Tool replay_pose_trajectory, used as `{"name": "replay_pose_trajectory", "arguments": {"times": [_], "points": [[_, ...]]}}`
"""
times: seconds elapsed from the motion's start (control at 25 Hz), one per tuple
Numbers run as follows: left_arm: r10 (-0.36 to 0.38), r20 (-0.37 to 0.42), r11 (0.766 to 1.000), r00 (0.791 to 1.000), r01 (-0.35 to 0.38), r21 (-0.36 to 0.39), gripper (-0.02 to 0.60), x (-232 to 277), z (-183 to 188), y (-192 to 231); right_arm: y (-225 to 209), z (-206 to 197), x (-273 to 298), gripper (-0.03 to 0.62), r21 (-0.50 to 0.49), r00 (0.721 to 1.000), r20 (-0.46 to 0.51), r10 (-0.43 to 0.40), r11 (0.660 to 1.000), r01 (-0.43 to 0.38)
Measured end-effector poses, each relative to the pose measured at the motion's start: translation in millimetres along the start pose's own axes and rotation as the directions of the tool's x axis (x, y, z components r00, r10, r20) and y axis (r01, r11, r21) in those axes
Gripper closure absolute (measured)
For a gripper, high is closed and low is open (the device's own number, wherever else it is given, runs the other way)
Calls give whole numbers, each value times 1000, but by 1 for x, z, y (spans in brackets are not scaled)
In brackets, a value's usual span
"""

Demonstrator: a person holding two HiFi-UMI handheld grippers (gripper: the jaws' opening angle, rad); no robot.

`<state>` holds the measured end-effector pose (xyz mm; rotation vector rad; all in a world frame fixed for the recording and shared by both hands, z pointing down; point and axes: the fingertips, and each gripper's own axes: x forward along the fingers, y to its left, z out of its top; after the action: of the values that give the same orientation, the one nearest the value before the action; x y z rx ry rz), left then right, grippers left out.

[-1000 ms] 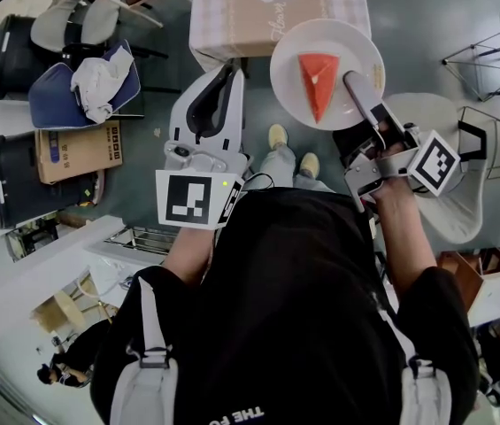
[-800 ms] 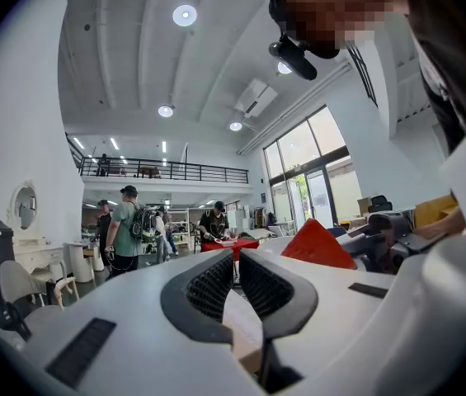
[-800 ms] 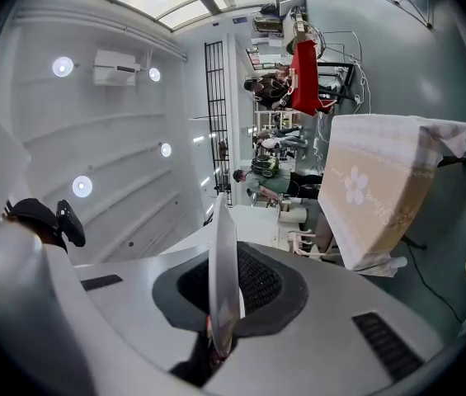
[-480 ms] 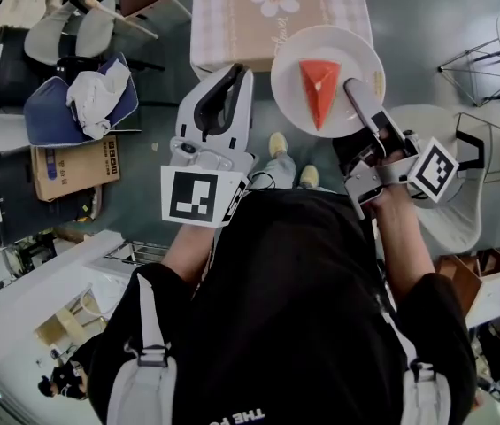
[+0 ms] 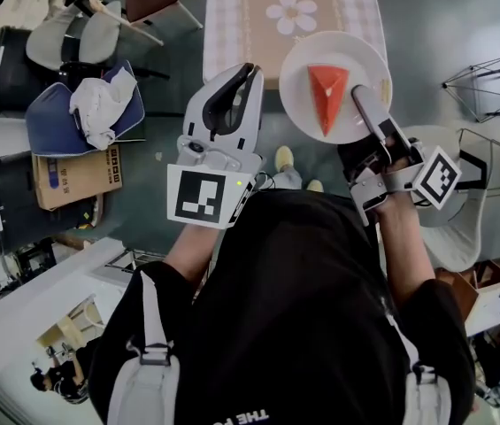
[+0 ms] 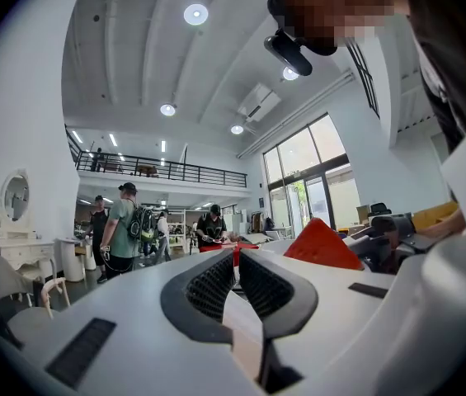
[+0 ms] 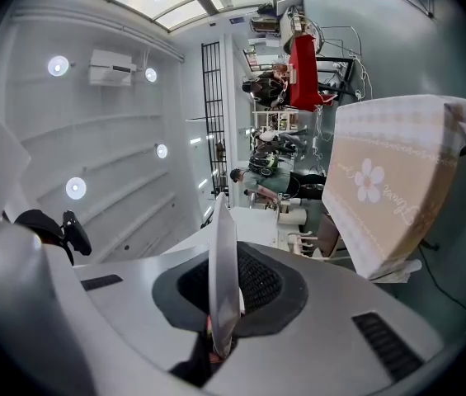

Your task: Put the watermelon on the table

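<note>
Slippage threatens: right tongs (image 5: 362,94) pinch only the rim of the plate (image 5: 298,78), so tilting could slide the watermelon (image 5: 327,96) off short of the bench (image 5: 250,25); left tongs (image 5: 249,71) are closed, empty.

The right tongs (image 7: 228,264) are clamped on the rim of a white plate (image 7: 221,225), which shows edge-on as a thin upright blade between the dark ribbed pads. To the right, apart from the plate, stands a desk (image 7: 397,221) under a beige checked cloth with a flower print. People (image 7: 264,177) stand far behind.
</note>
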<state>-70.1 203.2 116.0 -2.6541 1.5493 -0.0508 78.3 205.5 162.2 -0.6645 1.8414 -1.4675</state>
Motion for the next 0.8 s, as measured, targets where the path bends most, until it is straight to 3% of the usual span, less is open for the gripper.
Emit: {"name": "replay_pose_trajectory", "arguments": {"times": [0.32, 0.8], "points": [[21, 8, 998, 1000, -20, -58, 549, 12, -5, 35, -15, -5, 36, 571, 11, 1000, -13, -26, 1000, 26], [-2, -5, 998, 1000, 2, -70, 549, 22, -19, 68, -25, -10, 72, 571, 7, 1000, -5, -22, 1000, 22]]}}
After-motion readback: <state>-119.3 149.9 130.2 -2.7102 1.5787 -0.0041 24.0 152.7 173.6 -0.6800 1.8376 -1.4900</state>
